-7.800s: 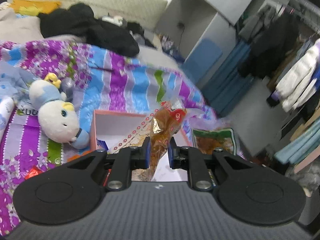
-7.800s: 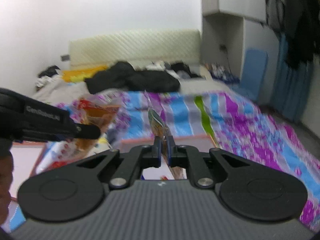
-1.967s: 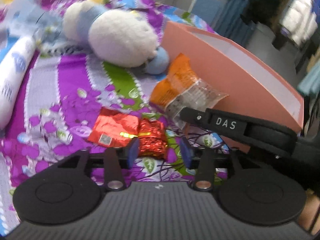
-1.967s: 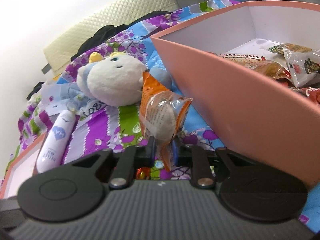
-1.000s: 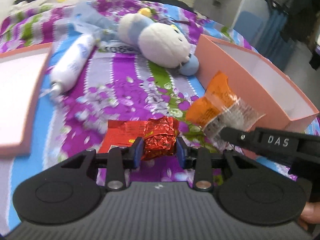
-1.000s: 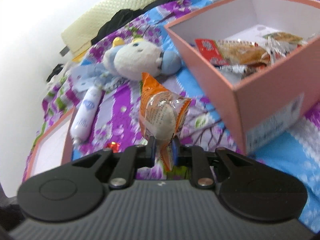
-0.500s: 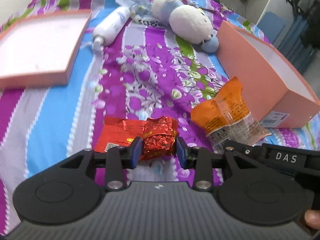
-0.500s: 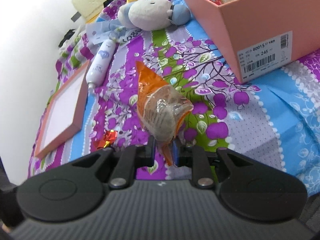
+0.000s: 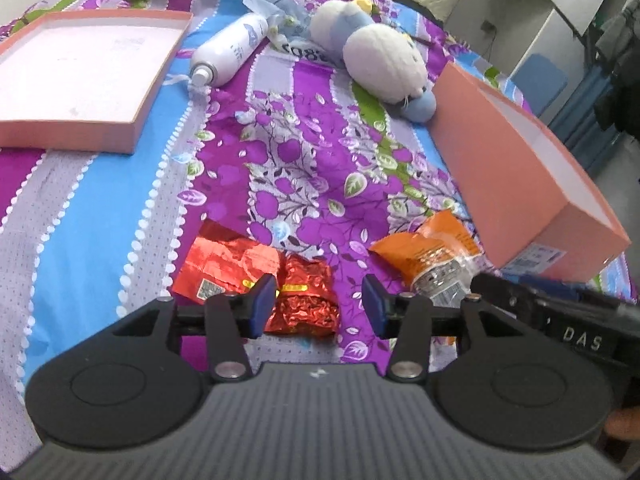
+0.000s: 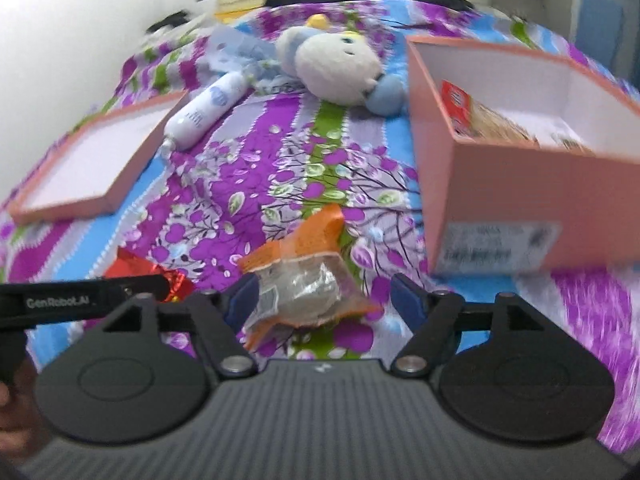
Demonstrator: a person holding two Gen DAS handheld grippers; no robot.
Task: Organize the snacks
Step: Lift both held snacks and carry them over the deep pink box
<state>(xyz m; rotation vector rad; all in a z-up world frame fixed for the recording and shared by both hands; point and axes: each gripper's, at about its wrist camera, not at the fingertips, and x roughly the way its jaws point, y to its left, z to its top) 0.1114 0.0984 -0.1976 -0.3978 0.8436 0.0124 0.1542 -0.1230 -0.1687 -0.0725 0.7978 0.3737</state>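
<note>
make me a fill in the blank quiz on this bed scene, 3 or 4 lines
1. The orange snack lies between the open jaws of the ____ gripper.
2. The foil snack between the left gripper's jaws is ____ in colour.
3. The plush toy lies between the white bottle and the pink ____.
4. The shallow lid holds ____ snacks.

Missing words: right; red; box; no

snack packets: 3 — red foil packet [image 9: 305, 295], flat red packet [image 9: 224, 266], orange packet [image 9: 432, 254] | pink boxes: 1 [image 9: 516, 184] | box lids: 1 [image 9: 80, 76] | plush toys: 1 [image 9: 380, 60] | white bottles: 1 [image 9: 230, 46]
</note>
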